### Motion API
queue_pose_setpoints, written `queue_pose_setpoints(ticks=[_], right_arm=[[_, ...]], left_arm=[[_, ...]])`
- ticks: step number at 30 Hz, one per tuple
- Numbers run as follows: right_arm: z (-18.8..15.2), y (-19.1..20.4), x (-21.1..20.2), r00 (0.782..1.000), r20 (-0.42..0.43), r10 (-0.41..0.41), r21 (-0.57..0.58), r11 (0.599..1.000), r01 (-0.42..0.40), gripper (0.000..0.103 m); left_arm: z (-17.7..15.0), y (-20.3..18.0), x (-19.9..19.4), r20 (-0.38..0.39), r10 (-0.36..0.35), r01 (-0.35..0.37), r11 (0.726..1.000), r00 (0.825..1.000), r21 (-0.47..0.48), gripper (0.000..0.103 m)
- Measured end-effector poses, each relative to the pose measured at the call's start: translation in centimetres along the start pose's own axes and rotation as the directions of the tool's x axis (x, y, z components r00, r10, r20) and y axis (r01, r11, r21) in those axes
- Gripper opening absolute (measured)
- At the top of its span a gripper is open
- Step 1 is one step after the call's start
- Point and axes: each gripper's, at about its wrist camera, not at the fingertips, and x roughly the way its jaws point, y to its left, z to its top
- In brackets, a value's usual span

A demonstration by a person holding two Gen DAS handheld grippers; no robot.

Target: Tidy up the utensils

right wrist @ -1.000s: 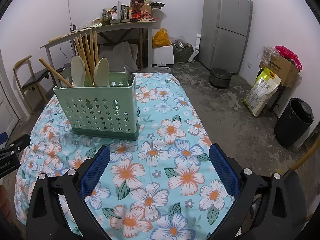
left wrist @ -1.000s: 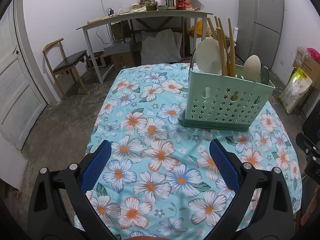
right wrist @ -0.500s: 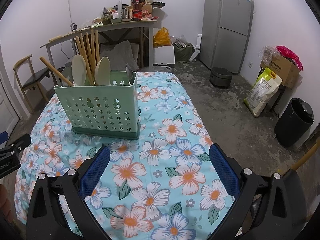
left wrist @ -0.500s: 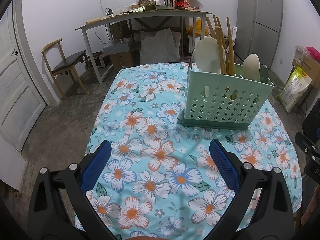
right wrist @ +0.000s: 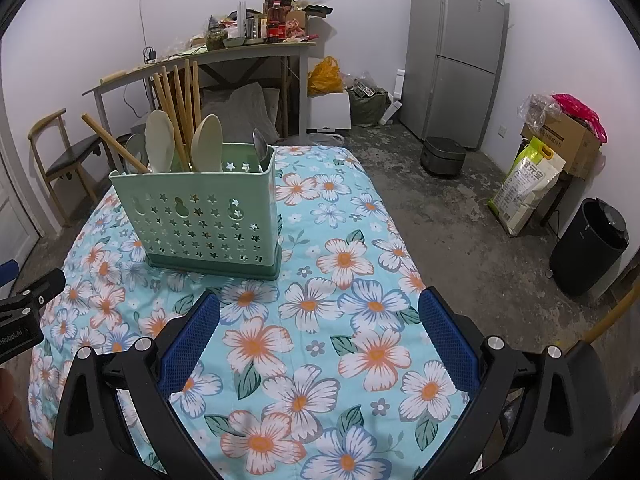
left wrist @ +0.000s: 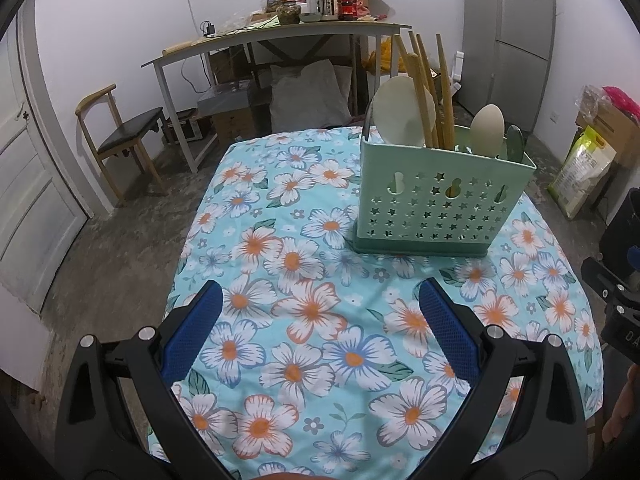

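On the flowered blue tablecloth [left wrist: 312,312], the pale green perforated plastic caddy [left wrist: 436,204] already holds the wooden chopsticks [right wrist: 180,116] and spoons. Your left gripper [left wrist: 320,312] and right gripper [right wrist: 320,320] hover spread, empty; withdraw without nudging it.

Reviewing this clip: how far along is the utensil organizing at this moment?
Looks essentially done: the chopsticks, pale spoons and a metal spoon all stand in the green caddy. Nothing is in hand; the left gripper and right gripper are open and empty. No loose utensils show on the floral tablecloth.
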Motion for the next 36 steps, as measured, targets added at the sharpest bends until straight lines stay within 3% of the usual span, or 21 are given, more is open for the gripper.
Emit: queue_pose_setpoints(ticks=[36], right_arm=[[0.30,0.04,0.02,1.000,-0.001,0.020,-0.007,1.000,-0.020,0.097]], left_arm=[[0.19,0.14,0.13,-0.007,-0.002,0.002,1.000,1.000,-0.003,0.095]])
